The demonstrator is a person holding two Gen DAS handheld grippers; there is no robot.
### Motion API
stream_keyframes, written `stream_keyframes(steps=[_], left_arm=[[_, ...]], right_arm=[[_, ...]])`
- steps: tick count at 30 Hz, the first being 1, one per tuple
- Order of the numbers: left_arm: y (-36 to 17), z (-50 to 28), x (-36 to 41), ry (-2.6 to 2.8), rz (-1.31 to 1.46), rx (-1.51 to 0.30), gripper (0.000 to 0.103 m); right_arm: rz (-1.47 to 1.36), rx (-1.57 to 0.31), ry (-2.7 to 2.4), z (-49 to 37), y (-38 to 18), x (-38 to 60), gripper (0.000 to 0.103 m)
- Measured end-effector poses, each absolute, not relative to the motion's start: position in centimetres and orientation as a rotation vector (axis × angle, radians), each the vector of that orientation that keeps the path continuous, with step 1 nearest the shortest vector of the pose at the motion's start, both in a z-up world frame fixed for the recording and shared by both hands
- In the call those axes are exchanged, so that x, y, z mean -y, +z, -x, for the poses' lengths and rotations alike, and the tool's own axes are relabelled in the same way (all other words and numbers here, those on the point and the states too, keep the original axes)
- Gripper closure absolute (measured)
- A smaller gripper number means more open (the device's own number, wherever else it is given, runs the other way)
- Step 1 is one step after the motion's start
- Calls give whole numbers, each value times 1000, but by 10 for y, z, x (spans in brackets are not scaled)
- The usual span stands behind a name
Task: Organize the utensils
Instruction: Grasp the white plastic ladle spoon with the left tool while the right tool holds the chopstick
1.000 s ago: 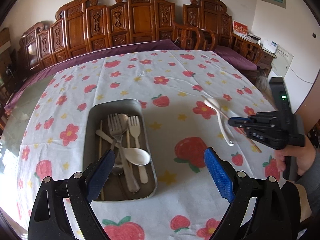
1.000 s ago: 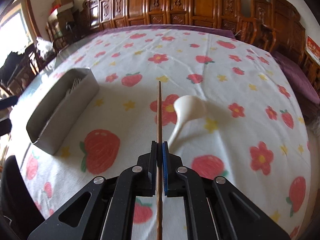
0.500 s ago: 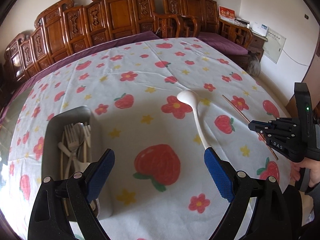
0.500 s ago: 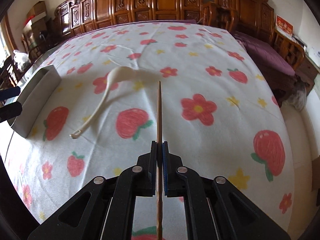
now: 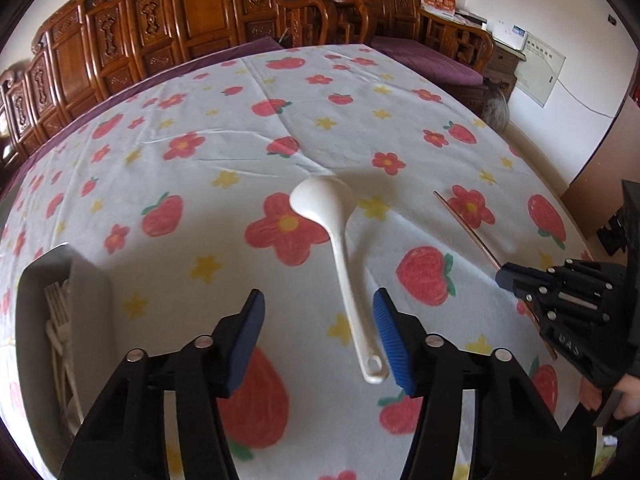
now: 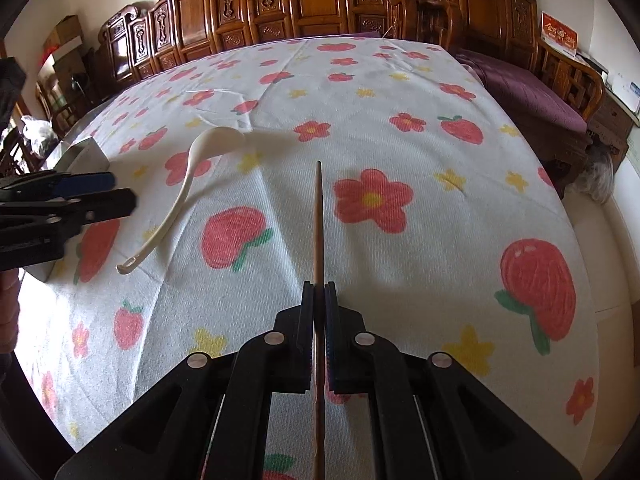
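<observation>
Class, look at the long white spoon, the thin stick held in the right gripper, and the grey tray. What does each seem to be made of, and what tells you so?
White spoon: probably plastic or glazed ceramic; smooth, uniform white.
Stick: likely wood or bamboo; matte brown.
Tray: seems metal; dull grey sheen, thin wall.

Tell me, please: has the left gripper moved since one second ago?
Yes. The left gripper has gone from over the metal tray to the white spoon, jaws just closing around its handle without touching.
</observation>
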State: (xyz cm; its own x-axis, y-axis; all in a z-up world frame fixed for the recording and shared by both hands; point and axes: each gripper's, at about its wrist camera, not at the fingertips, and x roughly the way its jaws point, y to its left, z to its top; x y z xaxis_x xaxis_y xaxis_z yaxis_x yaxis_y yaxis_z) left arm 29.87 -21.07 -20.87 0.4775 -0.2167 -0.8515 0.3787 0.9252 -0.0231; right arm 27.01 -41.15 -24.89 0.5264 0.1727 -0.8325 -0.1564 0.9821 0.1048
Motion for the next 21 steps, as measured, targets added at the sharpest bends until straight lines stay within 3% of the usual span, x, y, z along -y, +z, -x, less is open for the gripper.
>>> stream_keyframes(steps=[6, 16, 18, 21], left_arm=[[-226, -320, 233, -364, -191, -1048, 70], [-238, -337, 244, -341, -189, -1064, 86], [-239, -338, 243, -337, -187, -1064, 94], [-239, -339, 242, -340, -186, -1064, 95]], right_arm=[[-24, -992, 199, -269, -249, 413, 97], [-17, -986, 200, -269, -249, 412, 96], [-19, -987, 201, -269, -249, 413, 96], [-25, -987, 201, -269, -249, 413, 96]])
